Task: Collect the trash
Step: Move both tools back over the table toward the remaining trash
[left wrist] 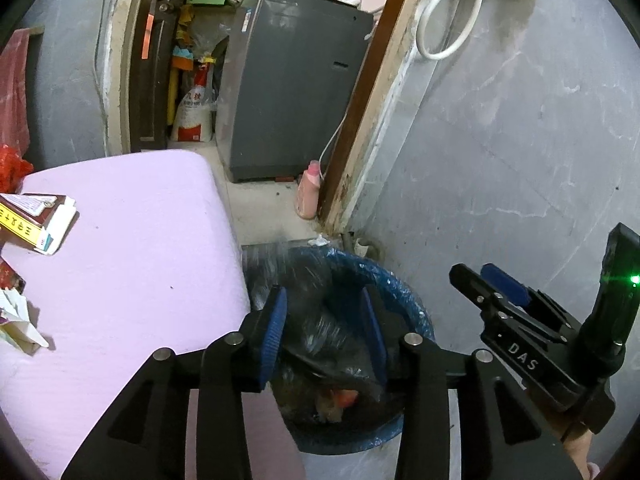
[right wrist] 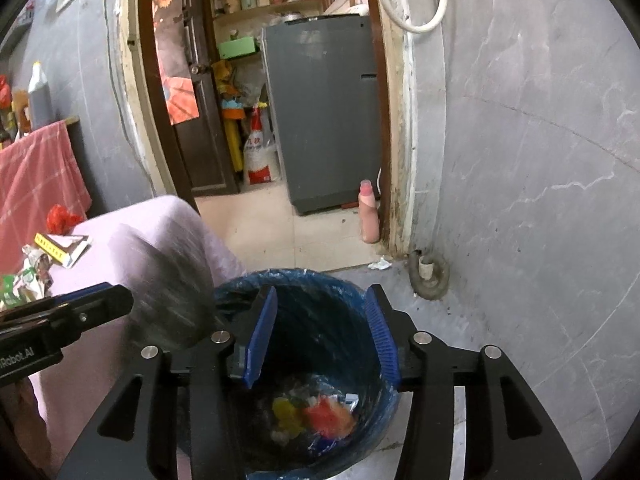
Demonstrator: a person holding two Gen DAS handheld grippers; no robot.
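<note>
A blue bin (right wrist: 384,408) lined with a plastic bag stands on the floor beside a table with a lilac cloth (left wrist: 132,248). Trash lies at its bottom (right wrist: 320,416). My left gripper (left wrist: 324,340) is open above the bin, with a blurred dark plastic bag (left wrist: 320,336) between and below its fingers. That bag shows as a grey blur in the right wrist view (right wrist: 168,300). My right gripper (right wrist: 320,340) is open and empty over the bin mouth. A flattened yellow and red carton (left wrist: 32,220) and crumpled wrappers (left wrist: 16,320) lie on the table.
A grey washing machine (left wrist: 292,92) stands in the doorway beyond. A pink bottle (left wrist: 308,192) stands by the door frame. A scrap of white paper (right wrist: 380,265) lies on the floor behind the bin. A grey wall (left wrist: 500,140) is on the right.
</note>
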